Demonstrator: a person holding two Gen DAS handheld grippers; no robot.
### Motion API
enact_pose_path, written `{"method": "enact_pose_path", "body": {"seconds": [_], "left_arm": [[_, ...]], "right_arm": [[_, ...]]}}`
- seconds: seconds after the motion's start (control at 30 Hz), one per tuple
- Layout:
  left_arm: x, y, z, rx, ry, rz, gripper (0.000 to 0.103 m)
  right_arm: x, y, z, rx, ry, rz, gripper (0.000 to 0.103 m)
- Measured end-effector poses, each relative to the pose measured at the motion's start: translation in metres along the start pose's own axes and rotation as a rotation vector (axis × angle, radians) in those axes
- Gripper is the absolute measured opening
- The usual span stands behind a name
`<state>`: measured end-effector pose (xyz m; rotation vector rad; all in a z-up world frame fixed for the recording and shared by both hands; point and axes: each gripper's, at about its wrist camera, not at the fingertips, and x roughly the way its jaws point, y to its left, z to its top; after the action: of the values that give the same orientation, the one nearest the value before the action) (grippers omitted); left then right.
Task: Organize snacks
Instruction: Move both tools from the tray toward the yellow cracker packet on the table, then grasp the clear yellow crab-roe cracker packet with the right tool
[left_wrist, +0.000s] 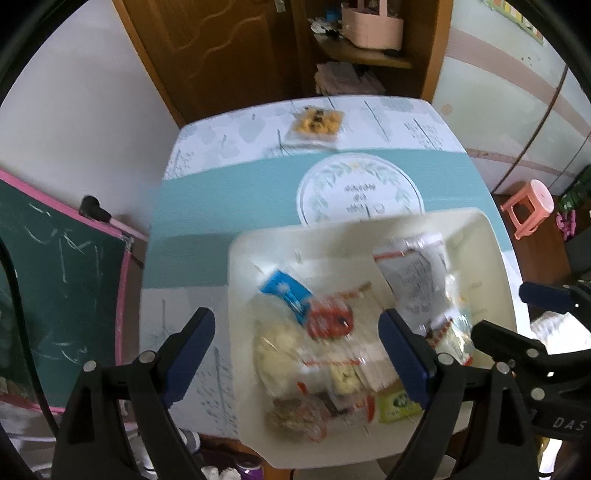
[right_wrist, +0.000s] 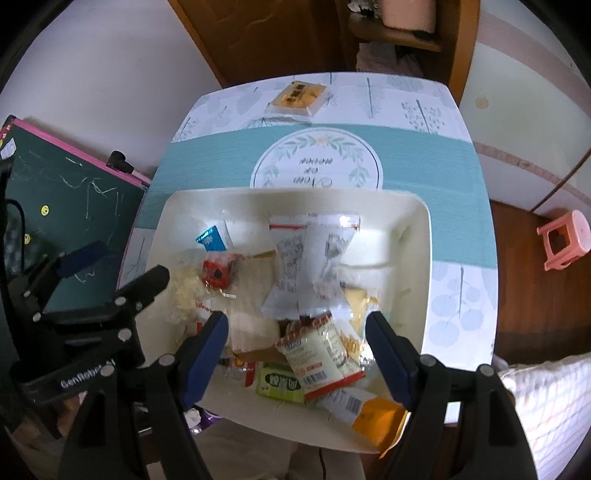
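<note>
- Left wrist view: the left tool hangs spread wide and empty over the near-left part of the white bin on the worktop. One blue pad is outside the bin wall, the other over the heap. The picture is blurred, but a blue packet and a red-labelled snack show among the clear wrappers.
- Right wrist view: the right tool is also spread with nothing between its pads, poised above a red-edged pouch and a green pack. One yellow snack lies alone at the worktop's far edge, well apart from the bin.
- Handling, I'd judge: light, crinkly, slippery film, crushable contents — pinch a sealed end or flat edge.
</note>
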<state>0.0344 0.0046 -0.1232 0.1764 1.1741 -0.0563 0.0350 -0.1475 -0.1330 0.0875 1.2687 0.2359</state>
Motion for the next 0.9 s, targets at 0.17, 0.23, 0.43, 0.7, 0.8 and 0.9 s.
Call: {"method": "enact_pose_path", "body": {"seconds": [0.17,0.23,0.43,0.7,0.8,0.9], "left_arm": [[-0.007,0.016,0.033,0.015,-0.052,0.039,0.091],[-0.010,0.023,0.051,0.027,-0.076,0.058,0.092],[-0.019,0.059,0.118,0.023,-0.161,0.102,0.095],[0.011,0.109,0.188,-0.055,-0.168,0.116,0.097],[0.038,0.120,0.209,-0.071,-0.149,0.117,0.097],[0.069,0.127,0.226,-0.082,-0.128,0.115,0.097]], "right_arm": [[-0.017,0.008,0.037,-0.042,-0.054,-0.033,0.077],[-0.025,0.010,0.058,-0.056,-0.079,-0.043,0.077],[-0.053,0.014,0.132,-0.084,-0.188,-0.093,0.077],[-0.041,0.007,0.230,-0.041,-0.239,-0.134,0.077],[-0.014,0.009,0.261,-0.044,-0.235,-0.133,0.077],[0.024,0.009,0.289,-0.025,-0.209,-0.103,0.084]]}}
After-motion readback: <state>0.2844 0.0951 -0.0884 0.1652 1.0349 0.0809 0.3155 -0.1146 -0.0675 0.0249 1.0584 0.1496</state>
